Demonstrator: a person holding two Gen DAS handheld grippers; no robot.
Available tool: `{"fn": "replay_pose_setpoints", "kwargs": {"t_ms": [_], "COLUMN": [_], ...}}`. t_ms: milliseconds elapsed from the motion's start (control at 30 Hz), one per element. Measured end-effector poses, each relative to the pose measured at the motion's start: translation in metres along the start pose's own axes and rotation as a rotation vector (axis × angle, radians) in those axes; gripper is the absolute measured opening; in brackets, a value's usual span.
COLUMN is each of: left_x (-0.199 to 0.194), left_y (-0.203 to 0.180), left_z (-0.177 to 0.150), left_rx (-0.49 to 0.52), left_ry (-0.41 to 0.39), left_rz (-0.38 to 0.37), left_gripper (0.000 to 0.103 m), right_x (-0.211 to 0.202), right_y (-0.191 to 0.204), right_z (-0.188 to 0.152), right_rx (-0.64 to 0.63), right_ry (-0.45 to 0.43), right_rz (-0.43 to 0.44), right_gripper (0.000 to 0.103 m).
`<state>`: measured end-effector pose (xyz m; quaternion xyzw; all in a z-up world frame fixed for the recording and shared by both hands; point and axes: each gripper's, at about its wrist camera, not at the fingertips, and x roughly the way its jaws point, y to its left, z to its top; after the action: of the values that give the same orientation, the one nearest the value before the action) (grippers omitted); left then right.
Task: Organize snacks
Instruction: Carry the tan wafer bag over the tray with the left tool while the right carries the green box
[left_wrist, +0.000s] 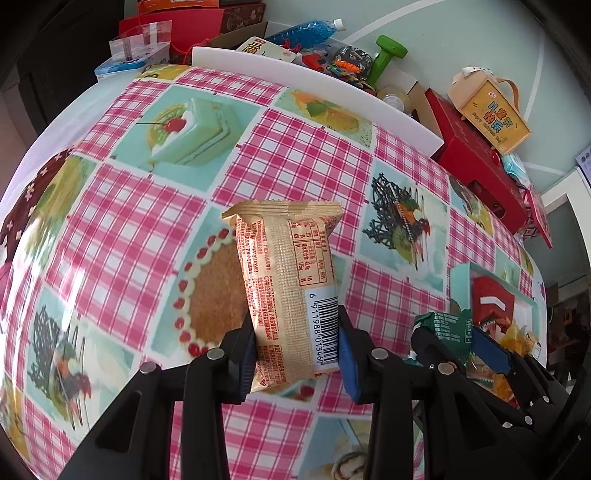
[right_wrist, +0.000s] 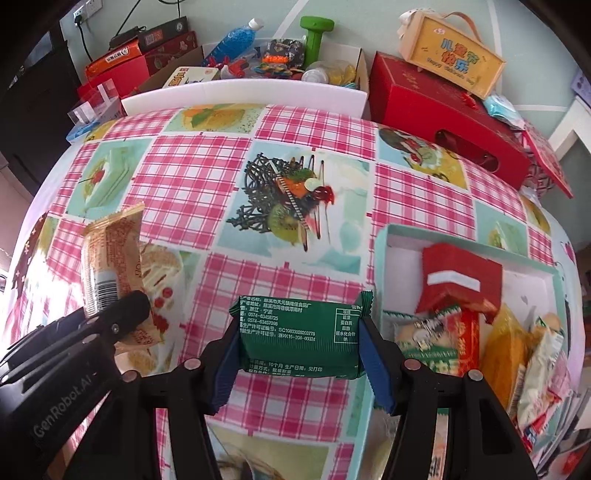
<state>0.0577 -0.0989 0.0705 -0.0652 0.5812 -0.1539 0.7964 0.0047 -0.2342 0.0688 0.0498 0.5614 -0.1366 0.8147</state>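
My left gripper (left_wrist: 297, 350) is shut on a tan snack packet (left_wrist: 288, 288) with red print and a barcode, held upright above the checked tablecloth. My right gripper (right_wrist: 299, 354) is shut on a green snack packet (right_wrist: 301, 338), held level above the cloth, just left of a teal tray (right_wrist: 380, 258). The tray holds a red box (right_wrist: 458, 280) and several snack packets (right_wrist: 517, 354). In the left wrist view the right gripper (left_wrist: 448, 341) with the green packet (left_wrist: 441, 326) shows at right, beside the tray (left_wrist: 458, 280). In the right wrist view the tan packet (right_wrist: 114, 258) shows at left.
A pink checked tablecloth (right_wrist: 177, 173) with dessert pictures covers the table. A white bin (right_wrist: 243, 94) of toys, a blue bottle (right_wrist: 236, 38) and a green dumbbell (right_wrist: 314, 37) stand behind it. Red gift boxes (right_wrist: 443, 110) and a yellow carry box (right_wrist: 454, 62) sit at back right.
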Motion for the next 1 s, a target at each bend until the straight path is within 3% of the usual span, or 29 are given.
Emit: {"fn": "replay_pose_setpoints", "kwargs": {"t_ms": [467,1000], "left_x": [-0.035,-0.048], "left_y": [-0.04,-0.117], "left_z": [-0.034,-0.053], "left_rx": [0.13,0.287], "left_ry": [-0.081,-0.123], "left_rz": [-0.007,-0.053], "left_gripper": [0.04,0.039], "right_x": [-0.062,-0.086], "right_y": [-0.02,-0.102], "right_z": [-0.052,-0.079], "right_rx": [0.132,0.267], "right_ry": [-0.221,-0.277], "right_rz": [-0.035,-0.057], "right_gripper": [0.063,0.063]}}
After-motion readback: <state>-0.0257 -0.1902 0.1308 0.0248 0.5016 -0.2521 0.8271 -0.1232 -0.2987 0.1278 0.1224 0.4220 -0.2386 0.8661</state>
